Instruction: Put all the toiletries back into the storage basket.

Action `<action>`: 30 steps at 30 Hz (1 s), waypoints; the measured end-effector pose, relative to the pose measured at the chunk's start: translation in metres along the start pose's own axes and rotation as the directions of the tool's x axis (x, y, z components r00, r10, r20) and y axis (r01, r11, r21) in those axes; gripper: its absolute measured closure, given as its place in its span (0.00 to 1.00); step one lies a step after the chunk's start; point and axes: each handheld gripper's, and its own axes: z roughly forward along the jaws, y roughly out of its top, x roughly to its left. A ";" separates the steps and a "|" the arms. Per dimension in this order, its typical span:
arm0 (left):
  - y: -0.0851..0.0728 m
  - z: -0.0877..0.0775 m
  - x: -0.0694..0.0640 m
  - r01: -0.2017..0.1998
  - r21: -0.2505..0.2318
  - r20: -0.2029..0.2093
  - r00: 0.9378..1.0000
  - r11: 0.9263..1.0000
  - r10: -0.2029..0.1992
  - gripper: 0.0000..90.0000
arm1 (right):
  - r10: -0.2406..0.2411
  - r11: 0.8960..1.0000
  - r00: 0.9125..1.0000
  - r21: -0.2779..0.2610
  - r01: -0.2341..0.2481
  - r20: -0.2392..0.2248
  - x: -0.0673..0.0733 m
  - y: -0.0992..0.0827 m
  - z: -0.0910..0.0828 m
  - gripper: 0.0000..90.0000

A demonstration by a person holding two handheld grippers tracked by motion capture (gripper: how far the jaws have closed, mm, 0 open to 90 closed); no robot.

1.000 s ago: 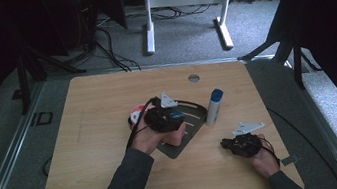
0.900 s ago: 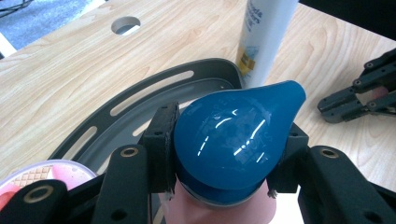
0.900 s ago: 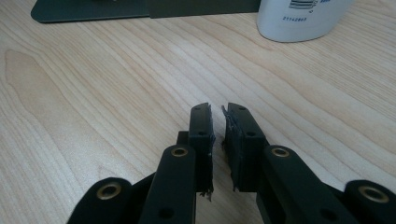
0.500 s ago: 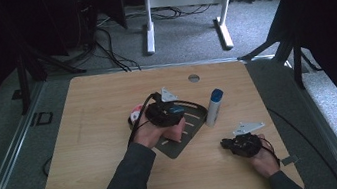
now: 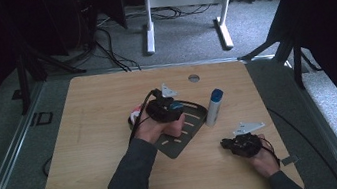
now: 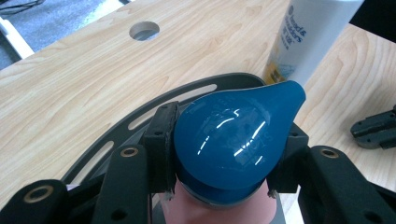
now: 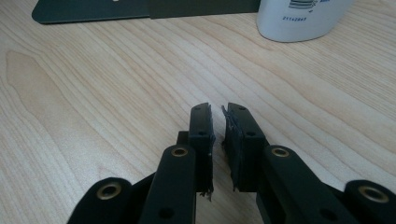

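Left claw (image 6: 224, 161) grips blue cap (image 6: 236, 140) of pink bottle (image 6: 215, 210).

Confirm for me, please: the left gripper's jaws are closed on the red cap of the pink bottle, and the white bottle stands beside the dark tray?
Not quite: the cap is blue, not red, as the left gripper view shows. The left gripper does clamp it on the pink bottle, and the white bottle stands beside the dark tray.

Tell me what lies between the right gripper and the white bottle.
Bare wood. In the right gripper view, the table runs clear from the right gripper to the white bottle.
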 end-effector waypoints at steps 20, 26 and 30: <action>0.006 0.013 0.011 0.035 -0.004 -0.046 0.998 0.999 -0.035 0.59 | 0.003 1.000 1.000 -0.002 -0.003 -0.002 0.000 0.000 0.000 0.90; 0.010 0.015 0.012 0.042 -0.016 -0.053 0.998 0.999 -0.043 0.59 | -0.002 1.000 1.000 0.000 0.002 0.000 0.000 0.000 0.000 0.90; 0.013 0.018 0.012 0.035 -0.011 -0.061 0.997 0.999 -0.036 0.59 | -0.001 1.000 1.000 0.000 0.001 0.000 0.000 0.000 0.000 0.90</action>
